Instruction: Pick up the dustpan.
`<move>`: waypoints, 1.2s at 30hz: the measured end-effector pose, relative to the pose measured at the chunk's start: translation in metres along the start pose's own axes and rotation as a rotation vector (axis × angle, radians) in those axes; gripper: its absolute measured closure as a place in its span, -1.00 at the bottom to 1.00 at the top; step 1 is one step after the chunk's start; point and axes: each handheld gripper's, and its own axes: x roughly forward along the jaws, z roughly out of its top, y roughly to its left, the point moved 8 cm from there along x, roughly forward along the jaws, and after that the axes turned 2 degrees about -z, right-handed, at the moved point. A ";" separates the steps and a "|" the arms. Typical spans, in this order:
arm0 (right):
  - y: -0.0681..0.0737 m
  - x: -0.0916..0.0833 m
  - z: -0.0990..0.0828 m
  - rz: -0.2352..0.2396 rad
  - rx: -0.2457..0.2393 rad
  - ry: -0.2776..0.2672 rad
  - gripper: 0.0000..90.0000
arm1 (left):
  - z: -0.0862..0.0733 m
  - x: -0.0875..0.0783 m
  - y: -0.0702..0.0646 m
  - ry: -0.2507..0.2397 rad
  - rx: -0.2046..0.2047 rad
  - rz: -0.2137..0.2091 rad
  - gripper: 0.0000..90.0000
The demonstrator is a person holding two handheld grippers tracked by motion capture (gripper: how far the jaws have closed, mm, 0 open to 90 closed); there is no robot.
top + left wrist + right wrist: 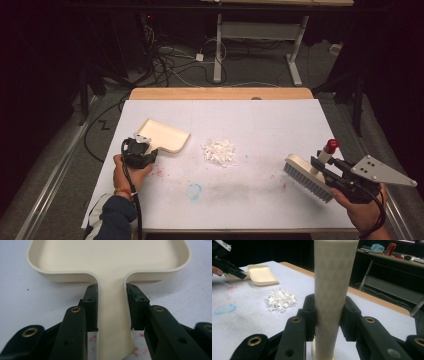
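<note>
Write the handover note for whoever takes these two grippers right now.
Left gripper: shut on the dustpan handle, pan flat on the table, at the left.
Right gripper: shut on the brush handle, brush at the right, bristles toward the middle.
Paper shreds: one pile mid-table, between pan and brush, touching neither.
Done: both tools picked up.
Left, likely: sweep the shreds into the pan; nothing is in it yet.

Red can on far dark table
</note>
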 end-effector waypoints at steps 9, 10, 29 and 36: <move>-0.004 0.001 -0.001 -0.011 0.009 0.002 0.57 | -0.006 -0.028 -0.007 0.010 0.116 -0.012 0.42; -0.004 0.002 -0.001 -0.009 0.011 0.003 0.57 | -0.008 -0.030 -0.008 0.012 0.128 -0.013 0.42; -0.013 0.036 -0.002 -0.034 0.034 0.024 0.57 | -0.027 -0.054 -0.037 0.010 0.278 -0.153 0.42; -0.018 0.057 0.000 -0.055 0.052 0.032 0.57 | -0.032 -0.065 -0.045 0.004 0.305 -0.196 0.42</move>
